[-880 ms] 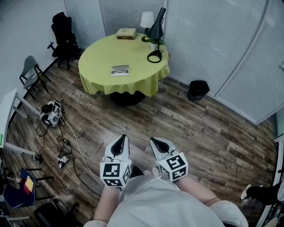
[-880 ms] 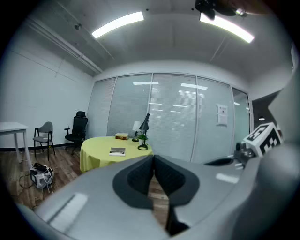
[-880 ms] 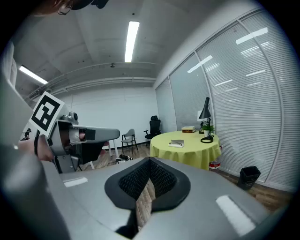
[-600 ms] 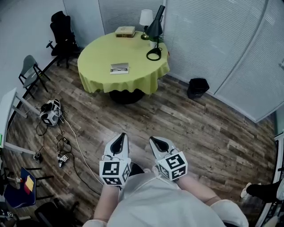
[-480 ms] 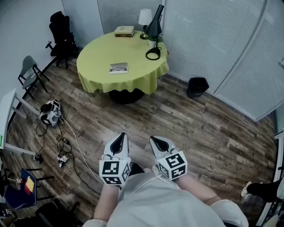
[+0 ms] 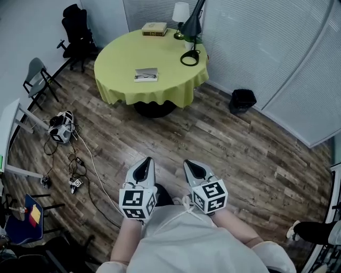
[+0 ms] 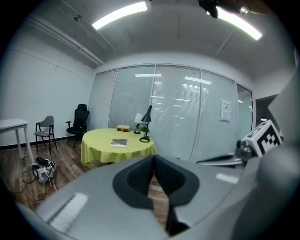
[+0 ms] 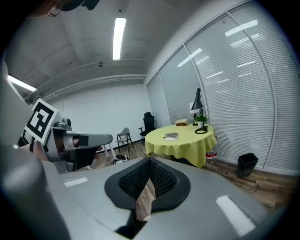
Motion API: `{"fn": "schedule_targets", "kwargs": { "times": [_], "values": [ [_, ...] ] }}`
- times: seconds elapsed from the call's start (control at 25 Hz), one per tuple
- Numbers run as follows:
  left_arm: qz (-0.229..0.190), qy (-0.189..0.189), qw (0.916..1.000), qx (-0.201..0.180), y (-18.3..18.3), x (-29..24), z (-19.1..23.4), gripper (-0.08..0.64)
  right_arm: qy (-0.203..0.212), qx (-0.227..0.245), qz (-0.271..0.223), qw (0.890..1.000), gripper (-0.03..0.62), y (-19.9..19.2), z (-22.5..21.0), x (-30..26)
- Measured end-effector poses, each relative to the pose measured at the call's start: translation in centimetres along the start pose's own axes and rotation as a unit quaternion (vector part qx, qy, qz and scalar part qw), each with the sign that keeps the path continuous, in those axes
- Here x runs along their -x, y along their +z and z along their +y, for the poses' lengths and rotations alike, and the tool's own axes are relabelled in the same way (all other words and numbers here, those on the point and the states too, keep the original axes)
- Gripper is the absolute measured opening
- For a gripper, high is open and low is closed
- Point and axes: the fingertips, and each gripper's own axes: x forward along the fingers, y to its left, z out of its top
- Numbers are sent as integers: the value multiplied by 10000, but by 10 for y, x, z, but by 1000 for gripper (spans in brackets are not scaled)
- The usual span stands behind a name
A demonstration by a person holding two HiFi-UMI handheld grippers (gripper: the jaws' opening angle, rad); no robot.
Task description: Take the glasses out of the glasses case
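Note:
A flat grey glasses case (image 6: 146,74) lies closed on the round table with the yellow cloth (image 6: 122,64), far ahead of me across the wooden floor. It also shows small in the left gripper view, glasses case (image 7: 119,143), and in the right gripper view, glasses case (image 8: 170,136). No glasses are visible. My left gripper (image 6: 144,162) and right gripper (image 6: 193,165) are held side by side close to my body, well short of the table. Both are shut with nothing between the jaws, as the left gripper (image 7: 153,158) and right gripper (image 8: 150,161) views confirm.
On the table's far side stand a black desk lamp (image 6: 192,32), a white-shaded lamp (image 6: 181,13) and a book (image 6: 154,28). A black bin (image 6: 242,100) sits right of the table. Cables and a headset (image 6: 61,133) lie on the floor at left, near chairs (image 6: 37,77).
The head view has shifted slightly, so the table sits a little higher and further right in frame. Both grippers stay shut and close to my body.

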Motion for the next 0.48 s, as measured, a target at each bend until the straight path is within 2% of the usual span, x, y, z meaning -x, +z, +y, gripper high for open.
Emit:
{"fn": "schedule_targets", "kwargs": {
  "times": [0.24,0.48],
  "values": [
    [27,-3,10000,-35,3,-32,35,7,-17,-99,96,9999,0,6,-9,-48],
    [101,-76,9999,77,21,-86,97,7,-217,-220,250,9992,0,25,-20,-118]
  ]
}}
